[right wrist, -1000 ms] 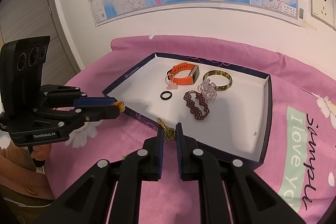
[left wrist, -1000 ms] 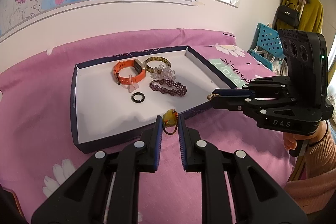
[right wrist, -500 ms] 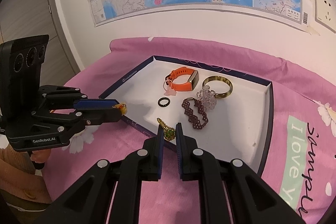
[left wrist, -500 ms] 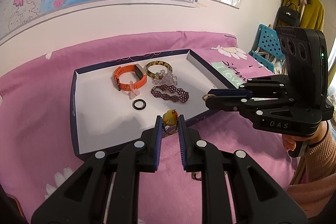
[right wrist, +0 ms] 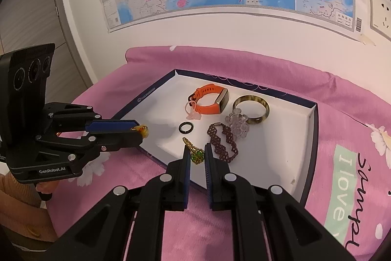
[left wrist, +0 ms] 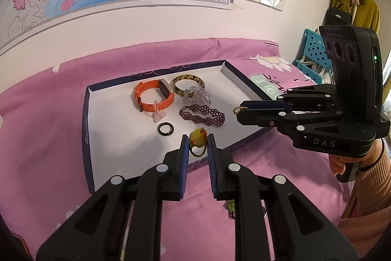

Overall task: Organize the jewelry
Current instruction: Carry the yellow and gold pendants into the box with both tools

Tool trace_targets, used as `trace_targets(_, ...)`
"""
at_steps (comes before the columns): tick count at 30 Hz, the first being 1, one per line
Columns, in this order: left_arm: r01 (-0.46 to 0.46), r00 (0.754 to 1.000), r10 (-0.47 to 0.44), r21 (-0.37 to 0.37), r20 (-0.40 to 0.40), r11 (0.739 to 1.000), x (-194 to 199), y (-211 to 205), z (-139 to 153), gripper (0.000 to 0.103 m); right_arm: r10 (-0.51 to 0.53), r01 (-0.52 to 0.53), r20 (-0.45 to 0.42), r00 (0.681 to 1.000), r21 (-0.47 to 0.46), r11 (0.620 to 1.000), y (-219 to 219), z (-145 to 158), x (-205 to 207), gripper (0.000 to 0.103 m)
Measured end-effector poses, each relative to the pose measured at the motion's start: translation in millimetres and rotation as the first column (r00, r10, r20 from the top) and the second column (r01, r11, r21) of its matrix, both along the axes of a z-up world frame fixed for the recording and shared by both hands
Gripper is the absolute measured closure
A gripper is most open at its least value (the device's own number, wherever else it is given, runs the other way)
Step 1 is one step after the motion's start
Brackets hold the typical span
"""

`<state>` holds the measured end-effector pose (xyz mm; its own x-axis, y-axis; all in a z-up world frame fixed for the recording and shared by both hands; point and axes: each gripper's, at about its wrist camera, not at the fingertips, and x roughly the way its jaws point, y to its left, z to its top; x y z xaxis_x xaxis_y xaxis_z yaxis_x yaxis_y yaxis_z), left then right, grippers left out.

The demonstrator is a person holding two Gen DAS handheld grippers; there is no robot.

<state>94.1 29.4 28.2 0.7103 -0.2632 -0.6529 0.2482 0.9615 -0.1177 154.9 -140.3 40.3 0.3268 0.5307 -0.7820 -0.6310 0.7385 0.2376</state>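
jewelry goes piece by piece into the white box (left wrist: 117,138) on the pink bed cover.
left gripper (left wrist: 198,142) pinches a yellow charm (left wrist: 197,136), right gripper (right wrist: 196,155) pinches a green pendant (right wrist: 197,156); both hang over the box's near edge, apparently ready to drop beside the watch (right wrist: 211,99), bangle (right wrist: 251,109) and ring (right wrist: 186,127).

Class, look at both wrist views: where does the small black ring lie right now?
The black ring lies on the white floor of the tray, apart from the rest, just in front of the orange watch and beside the purple beaded bracelet.
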Motion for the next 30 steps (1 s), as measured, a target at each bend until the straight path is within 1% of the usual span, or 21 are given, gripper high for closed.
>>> trace_targets(7, -0.002, 1.000, 0.002, 0.005, 0.000, 1.000, 3.7, 1.4, -1.1, 0.088, 0.002, -0.002, -0.004, 1.000, -0.009, 1.000, 3.5, -2.3, 12.9, 0.093)
trace_targets(30, -0.008, 1.000, 0.008, 0.023, -0.017, 1.000, 17.4, 0.3, -8.0, 0.088, 0.005, -0.006, -0.021, 1.000, -0.036, 0.999, 13.7, -15.1, 22.9, 0.093)
